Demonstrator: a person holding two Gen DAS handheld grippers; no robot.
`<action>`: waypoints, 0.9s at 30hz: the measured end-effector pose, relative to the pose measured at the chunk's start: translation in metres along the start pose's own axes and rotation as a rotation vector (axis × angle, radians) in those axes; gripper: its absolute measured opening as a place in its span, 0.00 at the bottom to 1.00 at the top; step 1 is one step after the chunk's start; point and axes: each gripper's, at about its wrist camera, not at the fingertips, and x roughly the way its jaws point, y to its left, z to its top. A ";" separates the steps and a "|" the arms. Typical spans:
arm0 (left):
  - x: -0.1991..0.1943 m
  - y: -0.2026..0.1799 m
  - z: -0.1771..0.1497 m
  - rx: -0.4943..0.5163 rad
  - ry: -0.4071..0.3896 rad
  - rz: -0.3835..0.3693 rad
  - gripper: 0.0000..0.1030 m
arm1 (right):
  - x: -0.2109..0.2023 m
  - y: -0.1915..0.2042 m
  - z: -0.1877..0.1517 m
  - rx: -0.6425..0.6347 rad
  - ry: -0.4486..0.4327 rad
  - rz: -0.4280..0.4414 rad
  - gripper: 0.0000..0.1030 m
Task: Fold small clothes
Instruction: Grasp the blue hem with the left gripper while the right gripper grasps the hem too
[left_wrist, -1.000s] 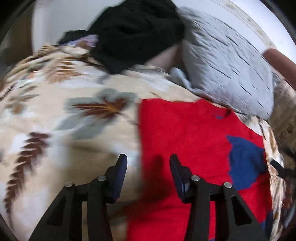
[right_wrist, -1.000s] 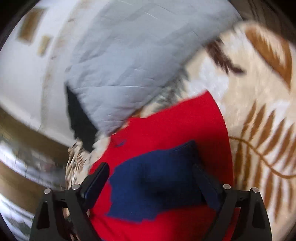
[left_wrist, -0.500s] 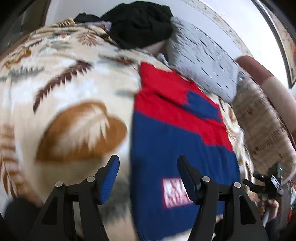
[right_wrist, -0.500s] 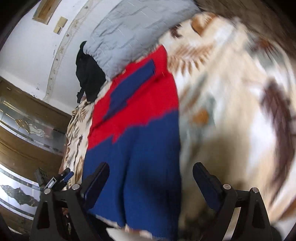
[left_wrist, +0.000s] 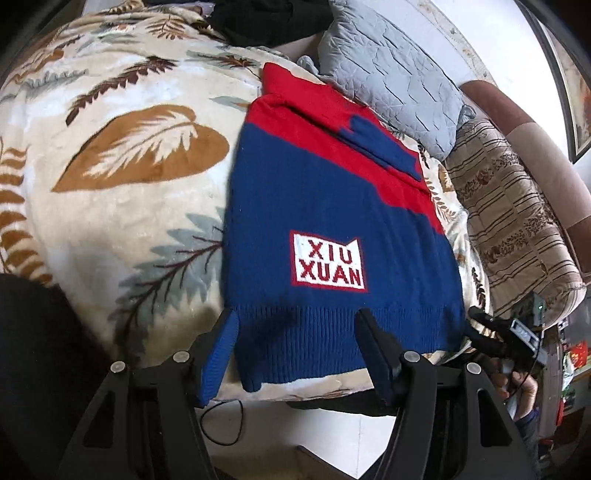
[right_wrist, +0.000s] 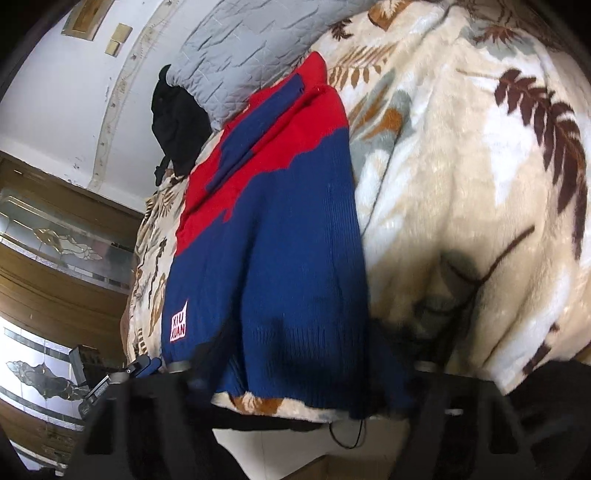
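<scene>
Now that both grippers have pulled back to the sweater (left_wrist: 332, 206) hem, left gripper (left_wrist: 295, 350) jaws straddle it spread, right gripper (right_wrist: 295, 369) jaws closing around it: bottom fold's next, I reckon.

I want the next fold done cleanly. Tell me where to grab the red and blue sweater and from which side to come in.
Take the sweater by its ribbed hem, one corner per gripper, coming from the bed's near edge. The hem lies flat and nearest, its corners reaching the blanket edge. The left gripper straddles one corner, open; the right gripper's jaws are closing around the other.
</scene>
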 end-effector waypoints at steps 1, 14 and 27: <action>0.005 0.002 -0.001 -0.013 0.019 0.013 0.64 | 0.002 0.000 -0.001 0.002 0.003 0.000 0.66; 0.014 0.007 -0.001 -0.017 0.066 0.076 0.05 | 0.013 -0.001 -0.001 -0.007 0.072 -0.141 0.07; 0.007 0.021 0.000 -0.066 0.025 0.073 0.10 | -0.026 -0.001 0.003 -0.016 -0.021 -0.123 0.49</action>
